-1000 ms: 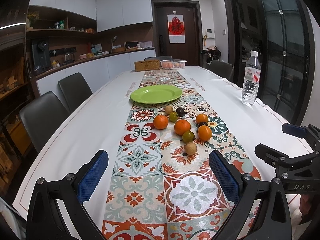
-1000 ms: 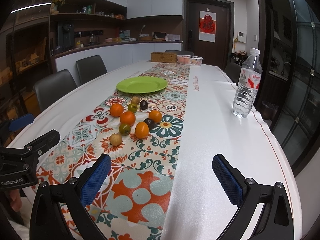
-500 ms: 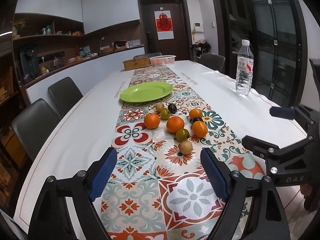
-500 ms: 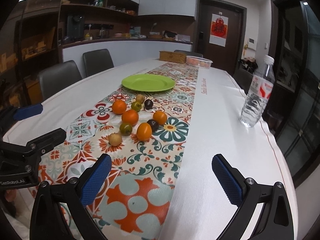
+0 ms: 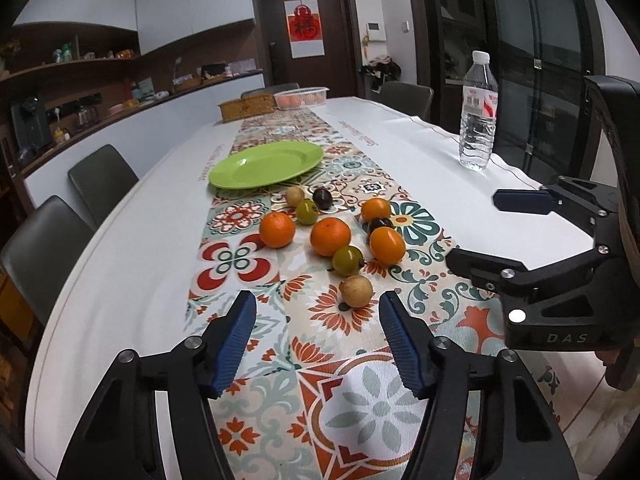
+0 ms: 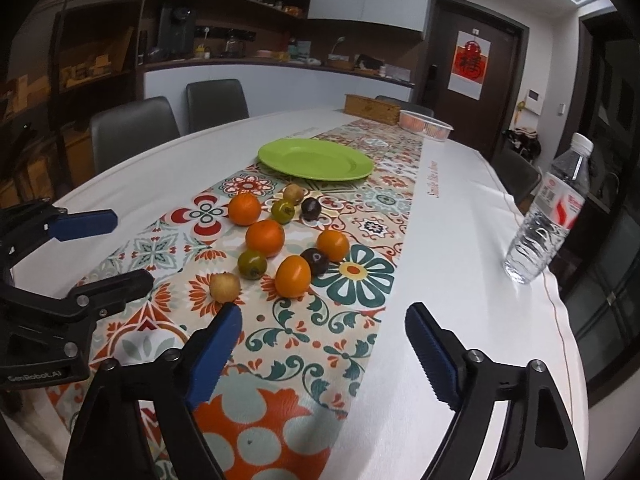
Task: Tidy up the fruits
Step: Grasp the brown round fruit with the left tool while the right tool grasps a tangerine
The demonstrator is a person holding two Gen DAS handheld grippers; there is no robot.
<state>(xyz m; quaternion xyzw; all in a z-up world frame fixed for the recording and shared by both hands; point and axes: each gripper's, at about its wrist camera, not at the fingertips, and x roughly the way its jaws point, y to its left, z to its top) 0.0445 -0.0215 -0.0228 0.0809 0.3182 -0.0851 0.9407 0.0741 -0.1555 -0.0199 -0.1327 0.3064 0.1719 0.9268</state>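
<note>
The loose fruits (image 5: 332,236) lie scattered on the patterned runner, just this side of the empty green plate (image 5: 266,164). Both tongs hang released: left tongs (image 5: 314,334) nearest the tan fruit (image 5: 356,291), right tongs (image 6: 324,338) alongside. First pick seems imminent; closing squarely on that fruit comes next.

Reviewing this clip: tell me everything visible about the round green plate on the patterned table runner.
The round green plate looks like glossy lime plastic, shallow, with a broad flat rim. It lies flat and empty on the patterned table runner, beyond the cluster of loose fruits. Nothing rests on it and no fruit touches it; the small tan fruit lies just short of its near edge.
</note>
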